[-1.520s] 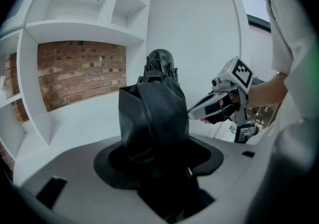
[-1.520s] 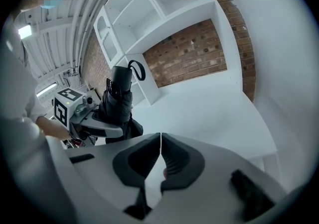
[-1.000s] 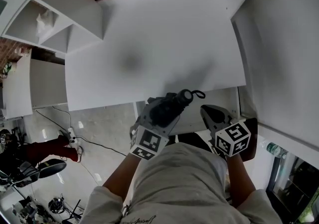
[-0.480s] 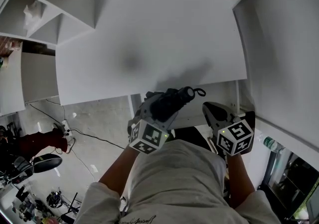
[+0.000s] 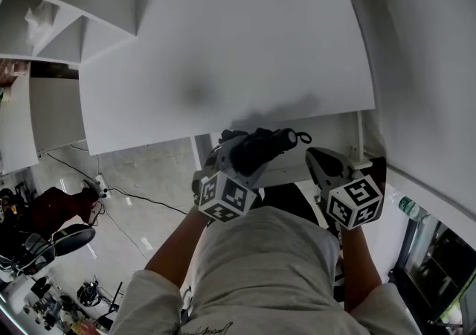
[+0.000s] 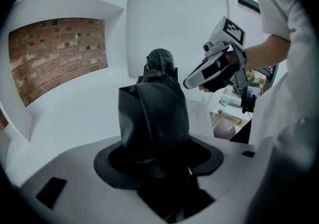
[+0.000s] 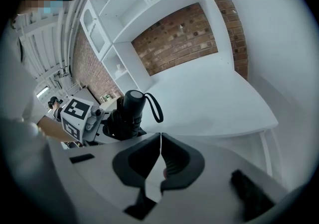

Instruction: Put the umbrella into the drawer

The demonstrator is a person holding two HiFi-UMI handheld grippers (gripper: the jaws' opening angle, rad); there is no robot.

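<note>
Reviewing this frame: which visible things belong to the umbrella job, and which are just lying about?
Job: folded black umbrella, clamped in the left gripper; right gripper, shut and empty; white desk. The drawer itself is not clearly visible.
Lying about: wall shelves; brick wall; bottle at the right.

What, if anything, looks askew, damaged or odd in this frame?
Nothing stands out. The folded black fabric umbrella is clamped in the left gripper near the front edge of the white desk; the right gripper is shut and empty.
</note>
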